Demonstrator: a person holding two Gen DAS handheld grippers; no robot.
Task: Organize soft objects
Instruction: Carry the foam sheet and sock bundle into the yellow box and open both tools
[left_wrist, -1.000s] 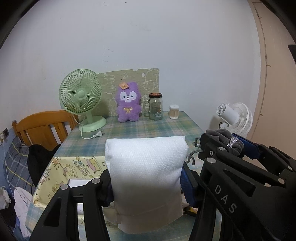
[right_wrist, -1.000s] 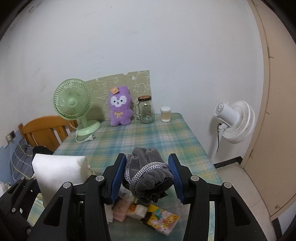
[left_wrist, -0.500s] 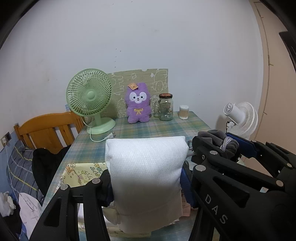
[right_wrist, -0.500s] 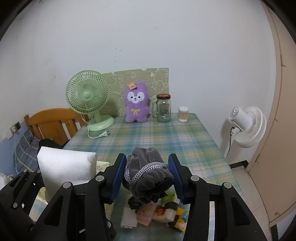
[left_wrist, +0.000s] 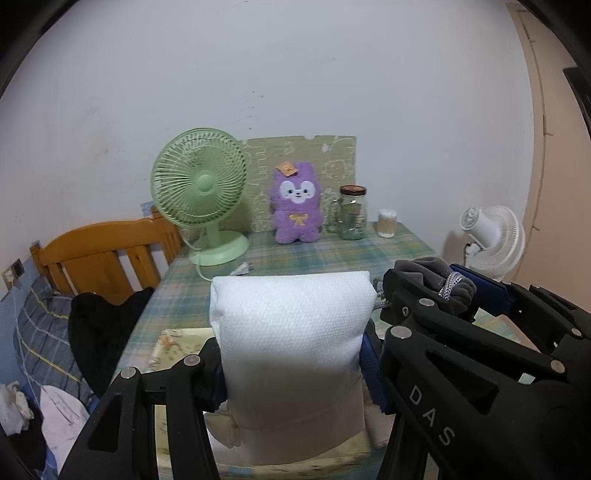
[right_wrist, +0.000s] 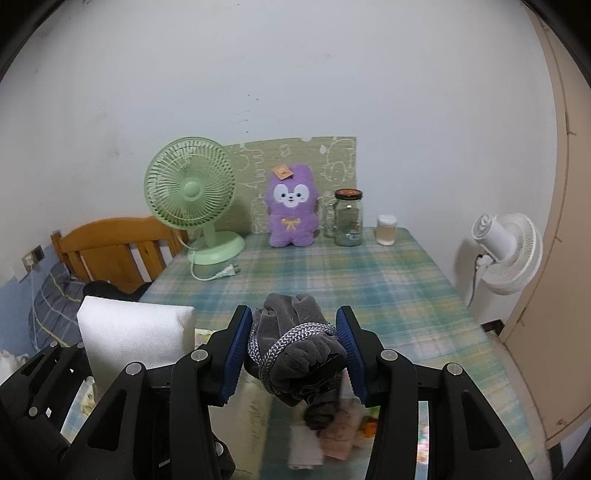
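Desk fan (right_wrist: 192, 199) left of plush toy (right_wrist: 291, 206), jar (right_wrist: 348, 218) right

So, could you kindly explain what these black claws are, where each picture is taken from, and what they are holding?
No robot here: a person carries a two-finger gripper in each hand, each with a wide-angle camera looking along its fingers.

In the left camera's picture, the left gripper is clamped on a white padded bundle; the right gripper comes in from the picture's right edge.

In the right camera's picture, the right gripper squeezes a grey rolled cloth tied with cord between blue pads.

Ahead is a table with a plaid cloth. At its far end stand a green fan, a purple plush toy, a glass jar and a small white-capped container. More soft items lie blurred below the grippers.
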